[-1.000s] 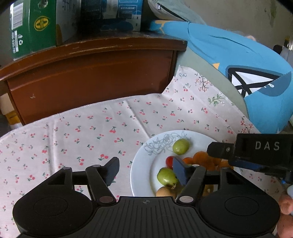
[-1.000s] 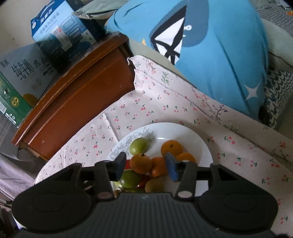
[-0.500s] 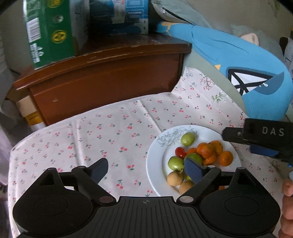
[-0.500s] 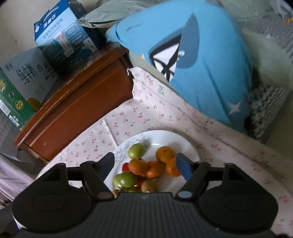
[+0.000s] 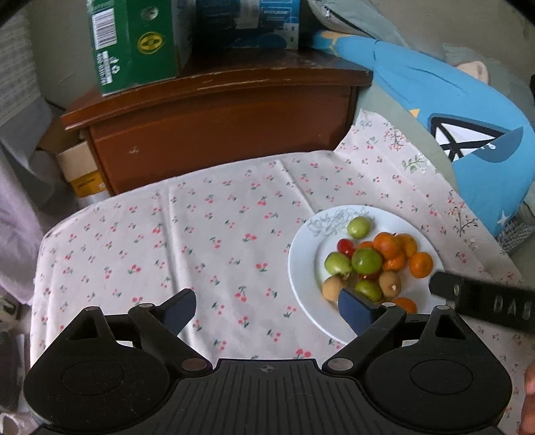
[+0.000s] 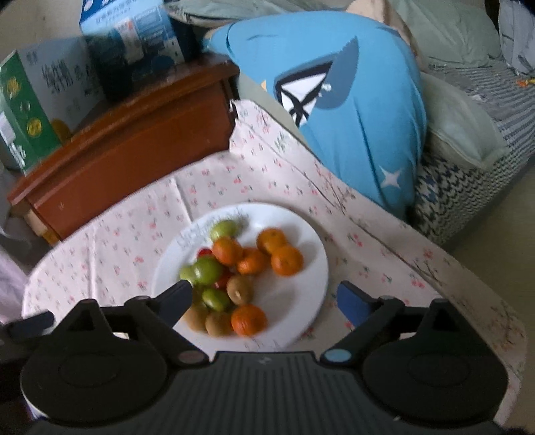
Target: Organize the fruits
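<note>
A white plate (image 5: 301,267) on the cherry-print cloth holds several oranges (image 5: 420,265), green fruits (image 5: 366,260), brown fruits (image 5: 389,281) and a red one (image 5: 345,246). The plate also shows in the right wrist view (image 6: 311,254) with the oranges (image 6: 287,261) and green fruits (image 6: 207,270). My left gripper (image 5: 267,311) is open and empty above the cloth, its right finger over the plate's near-left rim. My right gripper (image 6: 264,297) is open and empty above the plate's near side; its body shows in the left wrist view (image 5: 485,304).
A brown wooden cabinet (image 5: 217,123) stands behind the table with a green carton (image 5: 133,40) and a blue box (image 5: 247,20) on top. A blue cushion (image 5: 468,134) lies at the right, against the table edge (image 6: 468,277).
Both grippers have pulled back and up from the plate, and both have opened wider. More of the cloth and plate now shows.
</note>
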### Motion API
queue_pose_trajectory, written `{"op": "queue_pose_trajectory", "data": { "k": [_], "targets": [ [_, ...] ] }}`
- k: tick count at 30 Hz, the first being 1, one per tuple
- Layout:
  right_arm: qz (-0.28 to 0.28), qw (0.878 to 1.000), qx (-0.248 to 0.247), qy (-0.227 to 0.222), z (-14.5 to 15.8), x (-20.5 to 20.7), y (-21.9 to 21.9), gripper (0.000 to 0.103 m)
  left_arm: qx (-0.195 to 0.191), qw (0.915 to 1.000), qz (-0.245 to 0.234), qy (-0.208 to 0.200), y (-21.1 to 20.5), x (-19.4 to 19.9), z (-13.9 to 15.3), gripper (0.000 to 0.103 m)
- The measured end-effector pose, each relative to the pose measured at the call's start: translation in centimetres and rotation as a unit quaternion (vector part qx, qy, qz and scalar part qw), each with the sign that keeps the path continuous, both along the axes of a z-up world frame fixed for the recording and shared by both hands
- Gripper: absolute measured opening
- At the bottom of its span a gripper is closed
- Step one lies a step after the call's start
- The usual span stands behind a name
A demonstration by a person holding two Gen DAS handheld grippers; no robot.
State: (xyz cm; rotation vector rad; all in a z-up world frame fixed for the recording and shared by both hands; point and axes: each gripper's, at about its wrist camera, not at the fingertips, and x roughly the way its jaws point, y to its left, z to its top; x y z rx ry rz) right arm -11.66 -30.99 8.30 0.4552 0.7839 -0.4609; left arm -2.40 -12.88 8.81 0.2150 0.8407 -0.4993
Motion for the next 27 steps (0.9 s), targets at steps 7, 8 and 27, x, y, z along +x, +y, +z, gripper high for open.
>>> {"op": "queue_pose_trajectory", "data": {
  "k": [7,8,27],
  "targets": [
    [0.000,0.999,-0.026,0.044,-0.8,-0.6,1.7,0.098,0.028,0.9994,0.017,0.015,-0.1,-0.1,-0.9,0.093],
    [0.001,0.999,-0.027,0.047,-0.8,-0.6,1.8,0.099,0.033,0.9992,0.017,0.014,-0.2,-0.1,-1.0,0.093],
    [0.001,0.996,-0.031,0.080,-1.8,0.1,1.9,0.099,0.057,0.9977,0.026,0.024,-0.6,0.4,-1.8,0.094]
  ]
}}
